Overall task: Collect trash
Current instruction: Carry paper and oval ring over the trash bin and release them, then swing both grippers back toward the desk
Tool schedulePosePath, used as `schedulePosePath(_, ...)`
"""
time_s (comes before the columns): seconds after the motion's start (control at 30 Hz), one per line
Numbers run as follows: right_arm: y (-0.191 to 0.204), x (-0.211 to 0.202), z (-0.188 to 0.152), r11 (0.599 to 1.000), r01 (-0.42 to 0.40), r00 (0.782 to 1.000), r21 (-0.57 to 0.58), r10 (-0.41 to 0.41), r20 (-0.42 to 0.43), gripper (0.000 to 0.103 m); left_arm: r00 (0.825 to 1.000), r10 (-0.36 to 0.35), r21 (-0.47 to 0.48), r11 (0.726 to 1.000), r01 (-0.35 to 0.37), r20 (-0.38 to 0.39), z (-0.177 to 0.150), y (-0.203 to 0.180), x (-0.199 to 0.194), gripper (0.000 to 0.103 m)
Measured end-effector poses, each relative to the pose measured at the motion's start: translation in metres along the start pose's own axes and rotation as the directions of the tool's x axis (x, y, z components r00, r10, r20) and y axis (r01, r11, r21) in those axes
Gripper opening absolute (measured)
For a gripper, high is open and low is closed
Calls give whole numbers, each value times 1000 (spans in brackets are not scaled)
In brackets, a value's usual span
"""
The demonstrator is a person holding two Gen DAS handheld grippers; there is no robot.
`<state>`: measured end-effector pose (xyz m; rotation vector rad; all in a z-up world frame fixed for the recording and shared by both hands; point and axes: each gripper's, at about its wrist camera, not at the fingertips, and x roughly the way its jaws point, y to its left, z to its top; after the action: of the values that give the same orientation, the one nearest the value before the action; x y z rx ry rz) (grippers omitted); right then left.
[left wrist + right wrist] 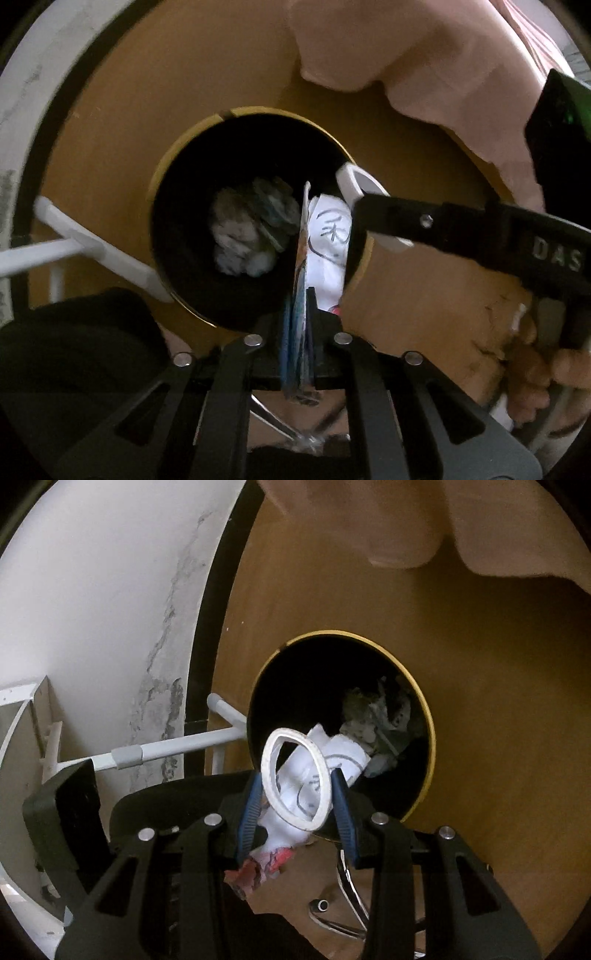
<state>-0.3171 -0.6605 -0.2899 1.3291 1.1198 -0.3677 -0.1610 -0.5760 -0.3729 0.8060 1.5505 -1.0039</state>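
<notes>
Left wrist view looks down into a dark round bin (pixel 236 155) at frame centre, crumpled paper (pixel 247 232) already at its bottom. The left gripper (pixel 299 314), low in the frame, is clamped on a thin flat card (pixel 301 258) standing edge-on over the opening. From the right, the right gripper (pixel 295 797) holds a white ring (pixel 293 779) squeezed between its blue pads (pixel 249 808), white scribbled paper (pixel 347 753) behind it, over the bin's lower rim. This looks like the drop step. Next, each claw should part so its item falls inside the rim.
</notes>
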Motion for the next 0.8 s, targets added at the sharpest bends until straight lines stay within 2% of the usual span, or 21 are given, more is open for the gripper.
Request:
schedulePosePath(0.07, 0, -8, 6, 1000, 9, 1000, 9, -9, 20, 93, 1000, 13, -29, 1000, -13, 6, 0, -5, 0, 97)
schedulePosePath(0.13, 2, -19, 11, 1000, 2, 998, 5, -2, 67, 96, 999, 1, -25, 1000, 0, 43, 2, -11, -4, 96)
schedulePosePath(0.23, 8, -55, 11, 998, 69, 985, -8, -66, 161, 96, 997, -82, 65, 994, 82, -1, -5, -28, -6, 96)
schedulePosePath(0.3, 19, -92, 7, 989, 140, 955, -42, -123, 270, 96, 993, -108, 116, 988, 101, 51, -16, -46, -31, 96)
schedulePosePath(0.37, 37, -140, -5, 971, 224, 897, -85, -171, 407, 96, 979, -143, 202, 973, 112, 149, -30, -67, -73, 96)
schedulePosePath(0.4, 52, -165, -14, 959, 254, 860, -126, -164, 483, 96, 963, -162, 258, 961, 103, 217, -39, -78, -102, 96)
schedulePosePath(0.43, 61, -179, -20, 948, 279, 838, -154, -162, 521, 96, 945, -179, 304, 948, 91, 275, -48, -87, -126, 96)
schedulePosePath(0.53, 107, -221, -43, 884, 394, 752, -251, -153, 641, 96, 865, -163, 364, 931, -24, 475, -76, -100, -212, 96)
schedulePosePath(0.6, 135, -237, -54, 856, 423, 715, -297, -114, 690, 96, 778, -156, 329, 942, -68, 609, -101, -85, -268, 96)
schedulePosePath(0.63, 155, -241, -60, 834, 438, 696, -337, -77, 713, 96, 741, -148, 296, 952, -72, 655, -110, -73, -288, 96)
schedulePosePath(0.67, 175, -244, -66, 802, 458, 682, -382, -42, 730, 96, 702, -119, 237, 969, -74, 702, -121, -55, -309, 96)
schedulePosePath(0.7, 194, -243, -73, 771, 481, 670, -418, -15, 742, 96, 671, -72, 161, 984, -72, 738, -133, -33, -326, 96)
schedulePosePath(0.73, 225, -235, -83, 719, 503, 664, -480, 34, 747, 96, 655, -35, 105, 992, -68, 755, -142, -16, -335, 96)
schedulePosePath(0.8, 260, -222, -94, 664, 501, 683, -556, 92, 725, 96, 633, 74, -51, 997, -55, 770, -171, 33, -352, 96)
